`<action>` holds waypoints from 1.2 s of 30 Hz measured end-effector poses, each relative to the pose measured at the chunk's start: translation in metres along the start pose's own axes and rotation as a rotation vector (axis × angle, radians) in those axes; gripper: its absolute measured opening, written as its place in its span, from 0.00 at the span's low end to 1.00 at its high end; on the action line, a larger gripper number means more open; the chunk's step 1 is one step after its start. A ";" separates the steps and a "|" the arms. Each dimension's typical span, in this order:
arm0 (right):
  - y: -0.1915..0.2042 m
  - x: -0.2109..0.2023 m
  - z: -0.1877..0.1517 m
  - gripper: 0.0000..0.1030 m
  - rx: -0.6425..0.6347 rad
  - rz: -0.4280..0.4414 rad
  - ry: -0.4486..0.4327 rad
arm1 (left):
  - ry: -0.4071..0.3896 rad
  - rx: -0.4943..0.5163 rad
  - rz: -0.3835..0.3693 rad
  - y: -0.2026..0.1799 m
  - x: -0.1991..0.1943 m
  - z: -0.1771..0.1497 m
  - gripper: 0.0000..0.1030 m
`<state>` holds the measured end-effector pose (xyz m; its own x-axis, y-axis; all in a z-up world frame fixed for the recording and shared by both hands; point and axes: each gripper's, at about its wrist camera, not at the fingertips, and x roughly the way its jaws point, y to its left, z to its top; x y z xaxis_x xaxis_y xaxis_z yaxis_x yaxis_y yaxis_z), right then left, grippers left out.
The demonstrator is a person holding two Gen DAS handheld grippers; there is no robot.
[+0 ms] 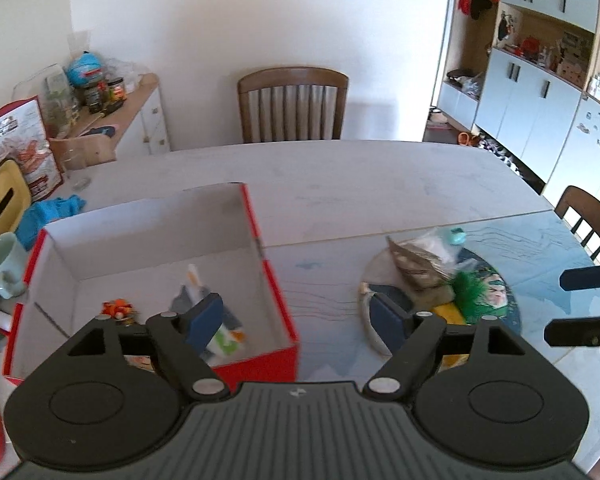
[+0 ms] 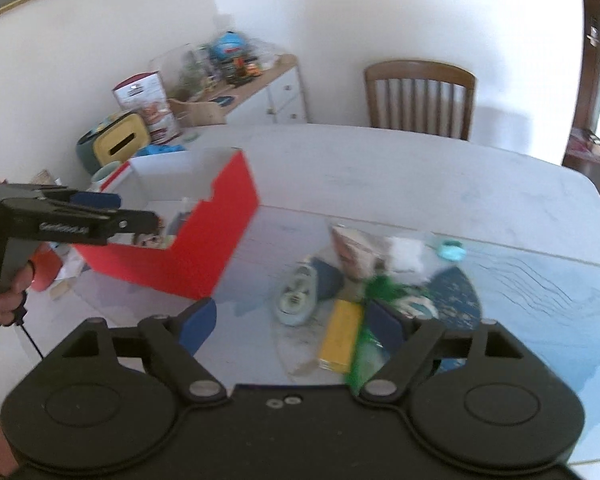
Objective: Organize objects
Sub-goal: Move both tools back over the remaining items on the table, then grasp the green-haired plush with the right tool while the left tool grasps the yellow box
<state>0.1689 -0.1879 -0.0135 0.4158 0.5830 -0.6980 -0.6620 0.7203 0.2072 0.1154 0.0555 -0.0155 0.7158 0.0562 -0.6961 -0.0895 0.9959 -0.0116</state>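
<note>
A red cardboard box (image 1: 278, 304) with a white inside stands on the table; it also shows in the right wrist view (image 2: 204, 236). Inside lie a small orange toy (image 1: 118, 310) and a white, green and orange packet (image 1: 226, 338). My left gripper (image 1: 296, 320) is open and empty, straddling the box's right wall. To the right lies a pile: a yellow bar (image 2: 340, 336), a green packet (image 2: 364, 356), a pale tape dispenser (image 2: 296, 300), a brown bag (image 2: 356, 256) and a teal cap (image 2: 452, 250). My right gripper (image 2: 292, 320) is open and empty above the pile.
A round printed mat (image 1: 500, 300) lies under the pile. A mint mug (image 1: 2, 264), a blue cloth (image 1: 52, 212) and a yellow tissue box (image 1: 2, 204) stand left of the box. Wooden chairs (image 1: 294, 104) stand at the far side and right edge.
</note>
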 end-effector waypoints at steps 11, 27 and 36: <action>-0.060 -0.006 -0.021 0.93 0.063 -0.038 -0.005 | 0.030 0.029 -0.049 -0.056 0.026 -0.010 0.84; -0.115 0.036 -0.032 0.93 0.083 -0.063 0.058 | 0.065 0.083 -0.063 -0.126 0.089 -0.041 0.99; -0.130 0.062 -0.027 0.88 0.096 -0.029 0.095 | 0.104 0.093 -0.021 -0.145 0.116 -0.047 0.99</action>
<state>0.2637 -0.2553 -0.1028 0.3698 0.5267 -0.7654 -0.5860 0.7715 0.2478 0.1788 -0.0855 -0.1283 0.6410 0.0329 -0.7668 -0.0074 0.9993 0.0367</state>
